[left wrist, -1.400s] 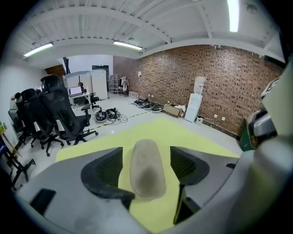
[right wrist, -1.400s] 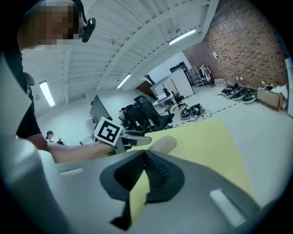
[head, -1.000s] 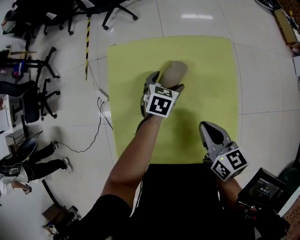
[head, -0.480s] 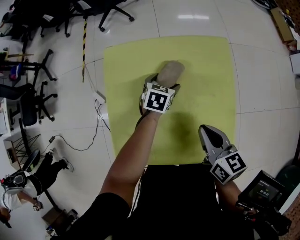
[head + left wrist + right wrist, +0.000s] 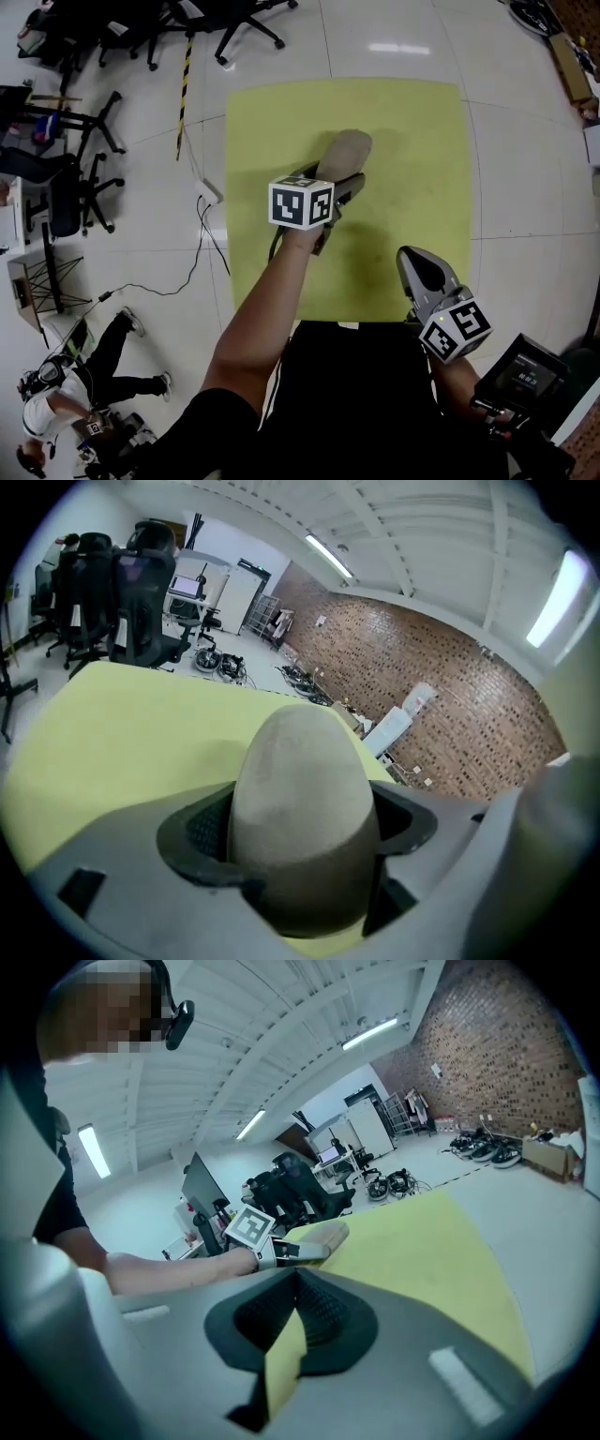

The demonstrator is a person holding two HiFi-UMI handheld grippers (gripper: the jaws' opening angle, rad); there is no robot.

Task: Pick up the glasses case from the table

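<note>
The glasses case [image 5: 344,150] is a tan, rounded oval case, and it sits above the yellow-green table [image 5: 412,141] near its middle. My left gripper [image 5: 330,180] is shut on the case's near end. In the left gripper view the case [image 5: 300,799] fills the space between both jaws and points away over the table [image 5: 112,724]. My right gripper [image 5: 422,267] hangs at the table's near edge, shut and holding nothing. The right gripper view shows its pads meeting [image 5: 295,1312], with the case [image 5: 319,1234] and the left gripper beyond.
Office chairs [image 5: 84,169] stand on the tiled floor to the left, with a striped pole [image 5: 184,94], a power strip [image 5: 208,192] and a cable [image 5: 187,272]. A person [image 5: 56,403] is at the lower left. A black device [image 5: 525,375] sits at the lower right.
My left gripper has risen toward the camera and turned, carrying the case with it. The right gripper has stayed in place.
</note>
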